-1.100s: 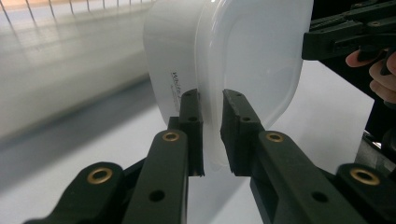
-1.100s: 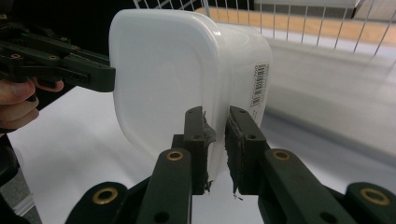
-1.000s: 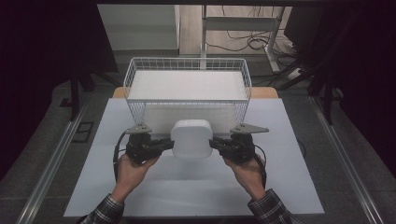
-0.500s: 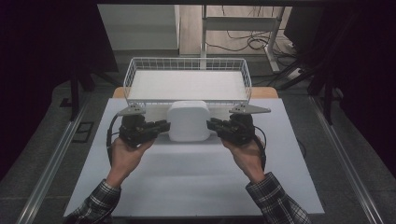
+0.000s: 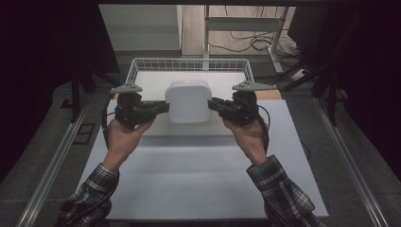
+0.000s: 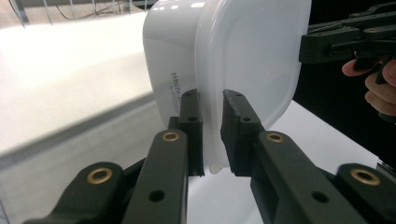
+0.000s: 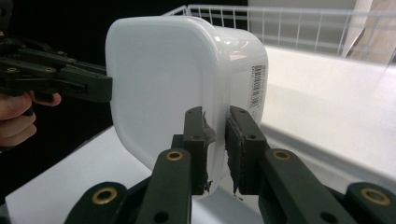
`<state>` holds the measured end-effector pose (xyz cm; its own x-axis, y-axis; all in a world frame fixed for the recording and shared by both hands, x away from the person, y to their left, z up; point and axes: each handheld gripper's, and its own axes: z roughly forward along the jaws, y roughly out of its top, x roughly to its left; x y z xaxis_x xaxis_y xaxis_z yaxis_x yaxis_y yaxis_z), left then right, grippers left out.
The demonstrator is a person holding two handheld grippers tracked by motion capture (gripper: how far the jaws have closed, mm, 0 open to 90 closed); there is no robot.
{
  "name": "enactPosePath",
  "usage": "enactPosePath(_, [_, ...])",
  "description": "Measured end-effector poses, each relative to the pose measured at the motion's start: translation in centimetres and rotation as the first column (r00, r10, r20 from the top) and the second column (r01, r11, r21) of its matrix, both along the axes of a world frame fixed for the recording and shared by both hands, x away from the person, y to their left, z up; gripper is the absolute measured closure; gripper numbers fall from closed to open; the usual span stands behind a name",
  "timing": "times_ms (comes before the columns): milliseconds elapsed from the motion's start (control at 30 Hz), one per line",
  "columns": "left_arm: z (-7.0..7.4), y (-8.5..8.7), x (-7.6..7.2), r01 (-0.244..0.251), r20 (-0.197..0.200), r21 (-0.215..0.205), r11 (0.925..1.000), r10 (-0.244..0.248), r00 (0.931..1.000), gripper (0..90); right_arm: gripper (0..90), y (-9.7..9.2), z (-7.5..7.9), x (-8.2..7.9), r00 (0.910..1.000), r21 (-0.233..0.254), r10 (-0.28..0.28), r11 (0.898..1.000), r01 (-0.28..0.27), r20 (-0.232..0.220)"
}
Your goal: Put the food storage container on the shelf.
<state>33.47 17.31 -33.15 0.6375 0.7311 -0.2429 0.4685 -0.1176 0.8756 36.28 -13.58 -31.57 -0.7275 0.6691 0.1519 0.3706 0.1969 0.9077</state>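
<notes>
A white plastic container (image 5: pixel 189 100) with a fitted lid hangs in the air between both grippers, tipped on its side just in front of the wire basket (image 5: pixel 137 70). My left gripper (image 5: pixel 165 108) is shut on the container's left rim. In the left gripper view the jaws (image 6: pixel 211 100) pinch the thin lip of the container (image 6: pixel 243 60). My right gripper (image 5: pixel 211 104) is shut on the opposite rim. The right gripper view shows its jaws (image 7: pixel 215 116) clamped on the lid's edge of the container (image 7: pixel 177 79), which has a barcode sticker on its side.
The white wire basket (image 7: pixel 289 23) stands at the far end of the white table mat (image 5: pixel 203 179), with a white floor inside. A metal rail (image 5: pixel 52 165) runs along each side of the table. Cables and a chair frame lie beyond the basket.
Both hands have lifted the container up off the table and carried it toward the basket. The grips on its rim have not changed.
</notes>
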Motion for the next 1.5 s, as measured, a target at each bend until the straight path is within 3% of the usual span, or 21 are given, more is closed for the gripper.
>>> enactPosePath(200, [2.2,0.1,1.3,-0.009,0.017,0.013,0.9999,0.008,0.9998,79.2,77.5,0.3,1.4,1.2,0.9999,0.009,-0.012,1.000,0.012,0.005])
enactPosePath(433, [3.5,0.3,3.5,-0.018,-0.019,-0.003,0.9998,0.018,0.9997,79.2,76.7,0.9,2.8,3.5,0.9992,0.006,-0.041,0.999,0.041,-0.002])
enactPosePath(600, [3.5,0.2,4.7,-0.023,-0.038,0.000,0.9997,0.023,0.9990,79.0,76.1,1.0,2.5,4.7,0.9980,0.008,-0.055,0.998,0.056,-0.031])
enactPosePath(767, [3.1,-0.2,6.0,-0.021,-0.048,0.049,0.9986,0.023,0.9986,77.3,75.6,1.1,2.0,5.9,0.9957,-0.001,-0.078,0.997,0.078,-0.051])
enactPosePath(867, [3.0,-0.3,6.3,-0.024,-0.054,0.057,0.9981,0.027,0.9982,74.0,75.6,1.2,1.9,6.1,0.9951,-0.006,-0.082,0.997,0.082,-0.055])
enactPosePath(1233, [2.8,-0.3,7.2,-0.017,-0.064,0.020,0.9997,0.018,0.9978,61.1,68.9,1.5,1.8,6.9,0.9930,0.006,-0.082,0.997,0.082,-0.085])
enactPosePath(1500, [2.6,-0.2,8.3,-0.034,-0.087,-0.018,0.9993,0.032,0.9957,60.2,63.5,1.9,2.0,7.8,0.9910,0.004,-0.084,0.996,0.085,-0.104])
